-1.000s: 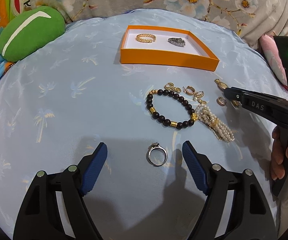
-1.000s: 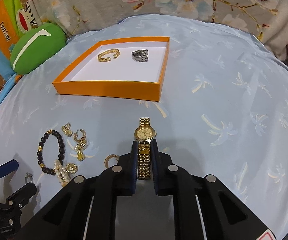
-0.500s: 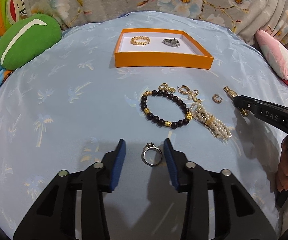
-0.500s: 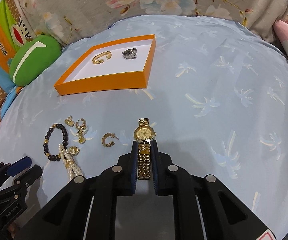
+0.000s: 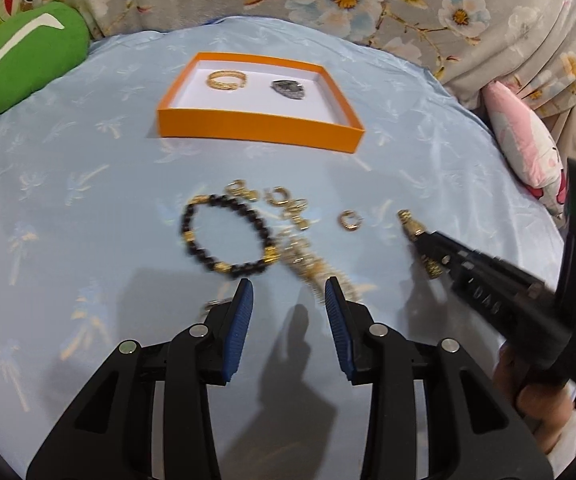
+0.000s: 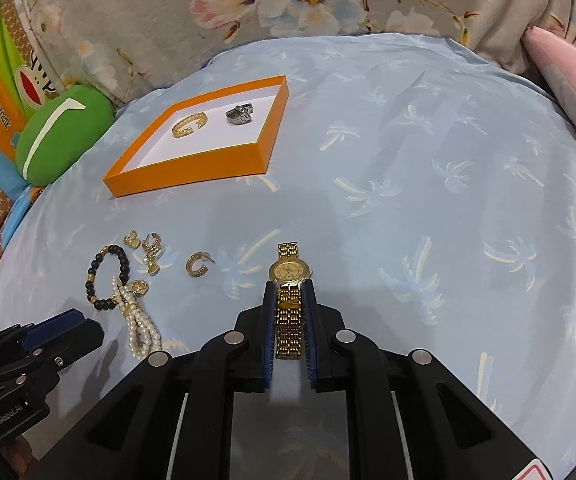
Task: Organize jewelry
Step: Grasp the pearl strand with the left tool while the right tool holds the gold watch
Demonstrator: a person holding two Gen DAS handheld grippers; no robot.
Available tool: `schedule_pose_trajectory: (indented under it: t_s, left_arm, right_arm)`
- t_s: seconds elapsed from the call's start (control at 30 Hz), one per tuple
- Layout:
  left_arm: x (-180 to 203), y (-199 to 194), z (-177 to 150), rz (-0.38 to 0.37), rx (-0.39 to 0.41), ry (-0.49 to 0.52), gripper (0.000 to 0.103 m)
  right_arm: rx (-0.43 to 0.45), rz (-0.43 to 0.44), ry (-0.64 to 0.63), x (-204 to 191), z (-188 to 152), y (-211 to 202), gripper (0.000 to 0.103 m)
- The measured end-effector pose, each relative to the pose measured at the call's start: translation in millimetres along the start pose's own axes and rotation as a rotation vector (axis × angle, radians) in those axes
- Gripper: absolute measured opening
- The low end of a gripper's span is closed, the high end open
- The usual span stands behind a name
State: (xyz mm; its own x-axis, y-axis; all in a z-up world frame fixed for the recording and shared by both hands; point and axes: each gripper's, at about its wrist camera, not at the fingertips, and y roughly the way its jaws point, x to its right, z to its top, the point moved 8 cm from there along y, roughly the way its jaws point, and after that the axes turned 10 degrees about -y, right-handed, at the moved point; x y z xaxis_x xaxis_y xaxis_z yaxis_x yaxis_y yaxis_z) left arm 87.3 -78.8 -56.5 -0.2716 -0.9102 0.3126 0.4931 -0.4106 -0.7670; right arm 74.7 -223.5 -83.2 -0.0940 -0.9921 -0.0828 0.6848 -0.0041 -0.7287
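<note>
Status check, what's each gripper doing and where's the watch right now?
Right gripper shut on gold watch, over the blue cloth. Left gripper open, holding nothing. Orange tray holds two pieces; path to it looks open.

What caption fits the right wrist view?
Right hand-held gripper clamps a gold wristwatch by its band above the blue cloth, orange tray ahead.

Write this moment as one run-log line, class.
right claw: shut on gold watch | left claw: open, empty | orange box: gold bangle, silver ring inside
</note>
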Motion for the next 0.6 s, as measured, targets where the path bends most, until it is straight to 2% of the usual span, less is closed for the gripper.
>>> schedule_pose_trajectory:
  t_s: [0.1, 0.23, 0.33, 0.37, 0.47, 0.6]
  left_arm:
    - [17, 9, 4, 0.004, -0.011, -0.011, 0.037]
    - [18, 29, 3, 0.067, -0.050, -0.033, 0.036]
    - [18, 31, 2, 0.090, -0.039, -0.025, 0.035]
    - [18, 30, 1, 0.088, -0.035, -0.025, 0.027]
    - [17, 28, -1, 0.065, -0.040, -0.026, 0.017]
    - [16, 25, -4, 0.044, -0.044, -0.021, 0.016]
  right_arm:
    - [0.002, 0.006, 0.004, 2, 0, -1, 0.012]
    - [0.003, 0.015, 0.002, 1, 0, -1, 0.012]
    - [0.002, 0.017, -0.003, 0, 0, -1, 0.012]
    - [0.001, 0.020, -0.003, 0, 0, -1, 0.012]
    - [0.002, 0.026, -0.005, -1, 0, -1, 0.012]
    - [0.003, 0.030, -0.006, -2, 0, -2, 0.012]
